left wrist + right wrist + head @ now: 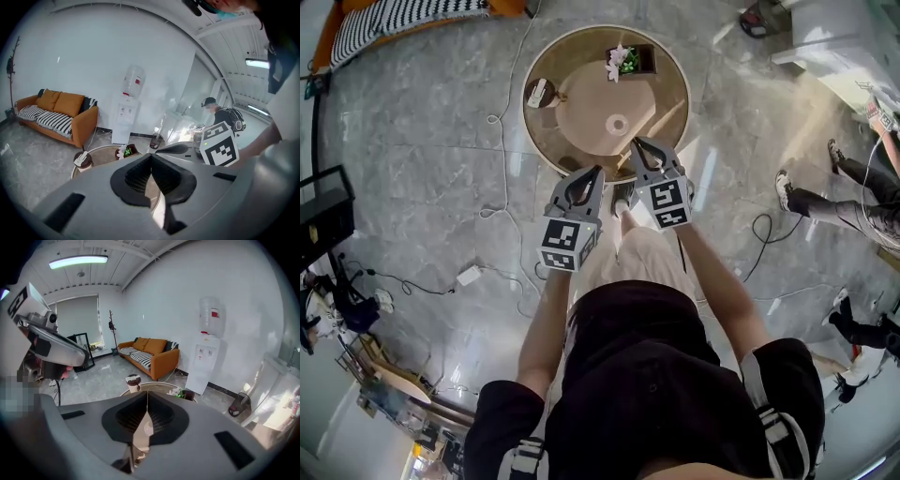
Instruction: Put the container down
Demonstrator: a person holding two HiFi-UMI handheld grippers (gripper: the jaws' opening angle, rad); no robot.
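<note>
Grey marble flooring (412, 169) surrounds a round wooden table (673, 70), seen from above the person's head. A lidded paper cup (538, 92) stands at the table's left edge. The left gripper (598, 172) hangs over the near edge, its jaws clenched together on nothing. A small round white container (617, 123) sits at the table's centre, apart from both grippers, and a potted plant (623, 61) stands at the far edge. The right gripper (636, 142) hovers just beside the left, jaws likewise pressed together and empty. A bystander's legs (839, 202) stretch across the floor at far right.
</note>
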